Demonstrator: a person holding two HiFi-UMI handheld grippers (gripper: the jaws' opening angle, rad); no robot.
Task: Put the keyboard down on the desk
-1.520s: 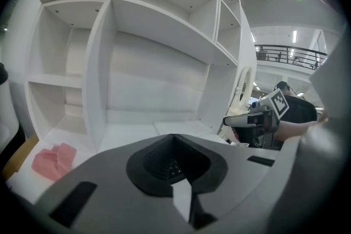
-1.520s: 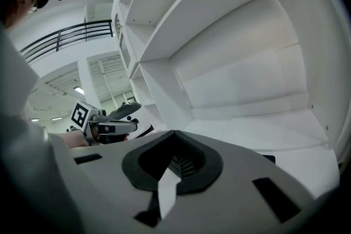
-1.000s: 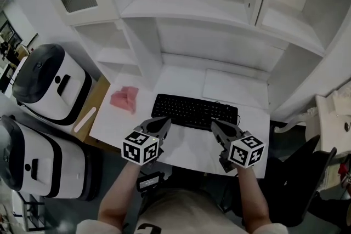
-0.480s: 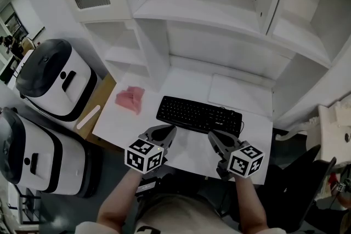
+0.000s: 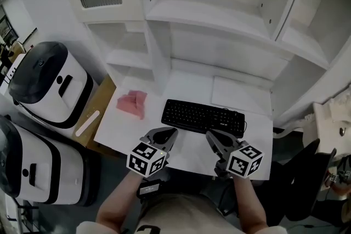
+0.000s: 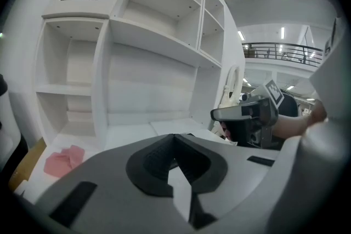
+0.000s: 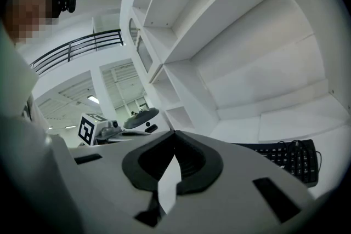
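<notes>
Both pairs of jaws are clenched with nothing between them: the left gripper and the right gripper are each seen pressed shut and empty. Just beyond their tips the keyboard is laid flat on the desk, touched by neither. Compared with a second ago, the grippers have been drawn back towards the near edge, the right one further. The placement is therefore judged complete. A pink cloth is left lying to the left.

There are 1 keyboard, 1 pink cloth, 1 white mat, 2 white machines and 2 tongs.
</notes>
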